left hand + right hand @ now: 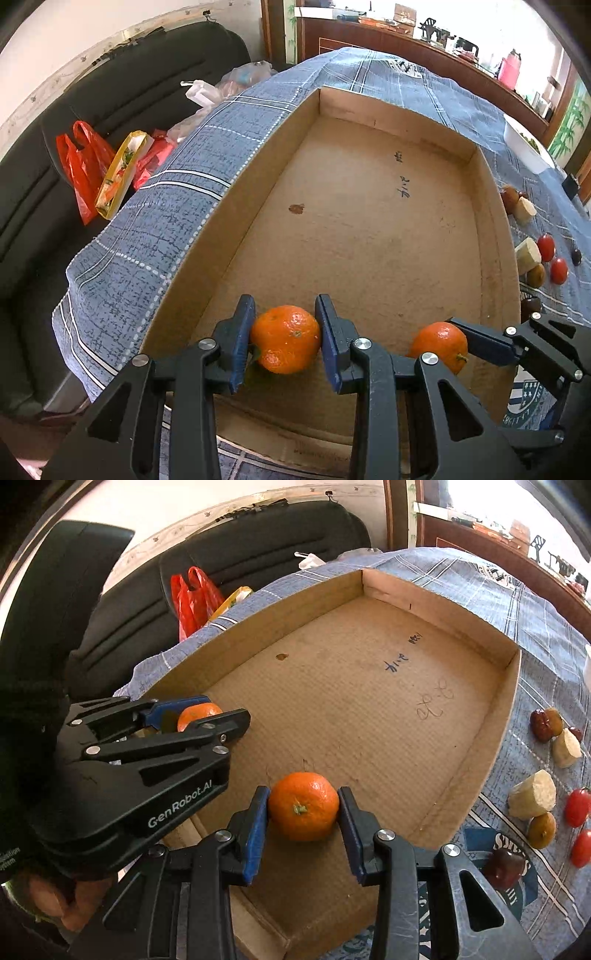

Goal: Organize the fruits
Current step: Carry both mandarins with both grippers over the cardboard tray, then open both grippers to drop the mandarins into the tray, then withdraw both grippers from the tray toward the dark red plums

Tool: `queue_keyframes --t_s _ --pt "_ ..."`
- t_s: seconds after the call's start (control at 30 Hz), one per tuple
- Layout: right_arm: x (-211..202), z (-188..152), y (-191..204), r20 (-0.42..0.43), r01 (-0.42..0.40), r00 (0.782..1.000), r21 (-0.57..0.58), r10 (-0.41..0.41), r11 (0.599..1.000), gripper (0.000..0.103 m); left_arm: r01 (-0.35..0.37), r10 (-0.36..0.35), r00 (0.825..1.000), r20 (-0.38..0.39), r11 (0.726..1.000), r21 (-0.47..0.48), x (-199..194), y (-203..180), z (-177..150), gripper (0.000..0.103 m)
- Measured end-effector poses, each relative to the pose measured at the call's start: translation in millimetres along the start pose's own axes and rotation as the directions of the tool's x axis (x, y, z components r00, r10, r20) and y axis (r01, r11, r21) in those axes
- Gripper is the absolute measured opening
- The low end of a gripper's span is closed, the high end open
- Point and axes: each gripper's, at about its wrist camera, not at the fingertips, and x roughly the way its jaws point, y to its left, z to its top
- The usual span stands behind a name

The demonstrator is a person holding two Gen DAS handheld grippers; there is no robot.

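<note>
A shallow cardboard box (369, 206) (369, 686) lies on the blue checked tablecloth. My left gripper (284, 339) is shut on an orange mandarin (285, 339) over the box's near left corner; it shows at the left of the right wrist view (199, 716). My right gripper (303, 806) is shut on a second mandarin (303, 805) over the near part of the box; that mandarin shows in the left wrist view (439, 345) beside the first.
Small fruits lie on the cloth right of the box: cherry tomatoes (577, 806), brown dates (543, 723), pale cut chunks (533, 794). A white bowl (524, 144) stands far right. A black sofa with red bags (83, 162) is left of the table.
</note>
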Motion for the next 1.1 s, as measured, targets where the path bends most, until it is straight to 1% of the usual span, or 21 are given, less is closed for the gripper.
queue_keyframes --t_s 0.03,0.1,0.13,0.17,0.27,0.43,0.53,0.63,0.77,0.9,1.1 --pt "-0.1 0.8 1.1 0.003 0.0 1.0 0.002 0.0 1.0 0.04 0.0 0.0 1.0 -0.009 1.0 -0.004 0.1 0.8 0.5 0.034" --pt "-4.4 -0.3 1.1 0.009 0.006 1.0 0.001 -0.006 1.0 0.047 0.019 -0.019 1.0 -0.024 1.0 -0.014 -1.1 2.5 1.6 0.042" --pt "-7.7 -1.1 1.0 0.019 0.011 1.0 0.001 -0.011 1.0 0.053 0.024 -0.025 0.999 -0.023 0.999 -0.022 -2.8 3.6 1.8 0.048" --pt "-10.5 -1.2 1.1 0.029 0.013 1.0 0.002 -0.013 1.0 0.057 0.027 -0.028 0.999 -0.019 0.999 -0.032 -4.8 5.3 2.3 0.051" --pt "-20.5 -2.1 1.0 0.054 0.012 0.998 0.003 -0.012 1.0 0.057 0.047 -0.048 0.999 -0.014 0.997 -0.056 -11.3 10.1 3.9 0.052" --pt "-44.0 -10.3 -3.3 0.099 0.004 0.995 0.024 -0.006 1.0 0.057 0.055 -0.055 0.998 -0.003 0.996 -0.069 -22.1 12.4 4.3 0.052" --pt "-64.3 -20.7 -13.9 0.135 -0.001 0.991 0.047 -0.006 0.999 0.058 0.07 -0.07 0.998 0.007 0.995 -0.068 -30.6 10.7 2.6 0.052" --pt "-83.8 -31.8 -30.4 0.165 0.001 0.986 0.098 -0.017 0.995 0.062 0.084 -0.083 0.996 0.022 0.995 -0.06 -38.6 4.8 2.0 0.052" --pt "-103.1 -47.7 -57.7 0.183 0.025 0.981 0.174 -0.057 0.984 0.062 0.114 -0.113 0.993 0.035 0.993 -0.035 -48.7 -11.5 1.1 0.052" --pt "-117.3 -65.1 -86.8 0.184 0.054 0.978 0.248 -0.102 0.967 0.062 0.153 -0.154 0.987 0.042 0.988 0.015 -59.5 -35.6 -2.3 0.052" --pt "-130.7 -88.2 -118.0 0.178 0.091 0.972 0.331 -0.156 0.939 0.062 0.211 -0.216 0.975 0.043 0.973 0.093 -74.8 -74.5 -9.9 0.051"
